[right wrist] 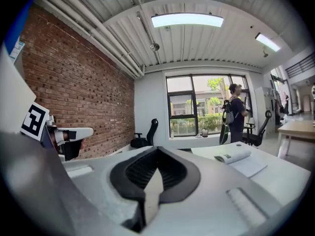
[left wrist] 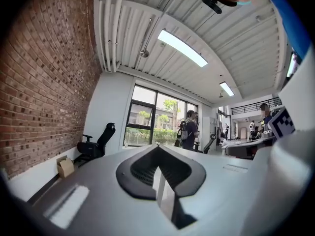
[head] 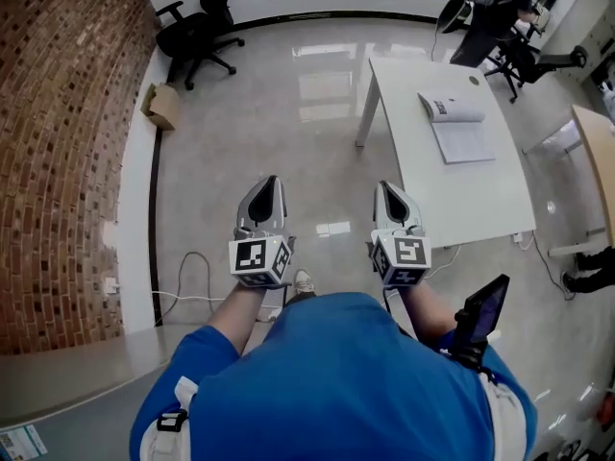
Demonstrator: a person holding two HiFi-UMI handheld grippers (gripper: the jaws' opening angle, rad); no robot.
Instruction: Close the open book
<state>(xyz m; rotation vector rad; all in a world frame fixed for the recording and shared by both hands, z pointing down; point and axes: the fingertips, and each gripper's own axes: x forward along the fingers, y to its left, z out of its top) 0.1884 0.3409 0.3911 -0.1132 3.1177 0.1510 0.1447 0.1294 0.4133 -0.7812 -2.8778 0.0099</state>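
Note:
The open book (head: 454, 123) lies on the far half of a white table (head: 461, 205), its left pages arched up and its right page flat. The right gripper view shows the book (right wrist: 241, 159) ahead and to the right. My left gripper (head: 266, 182) and right gripper (head: 386, 188) hang side by side over the glossy floor, well short of the book. The right one is close to the table's near left edge. Both are shut with nothing between the jaws, as the left gripper view (left wrist: 158, 147) and the right gripper view (right wrist: 157, 150) also show.
A brick wall (head: 58, 142) runs along the left, with a cardboard box (head: 163, 104) and a black office chair (head: 192, 36) near it. A cable (head: 192, 277) lies on the floor. A person (head: 490, 17) stands by chairs at the back. A wooden table (head: 596, 152) is at the right.

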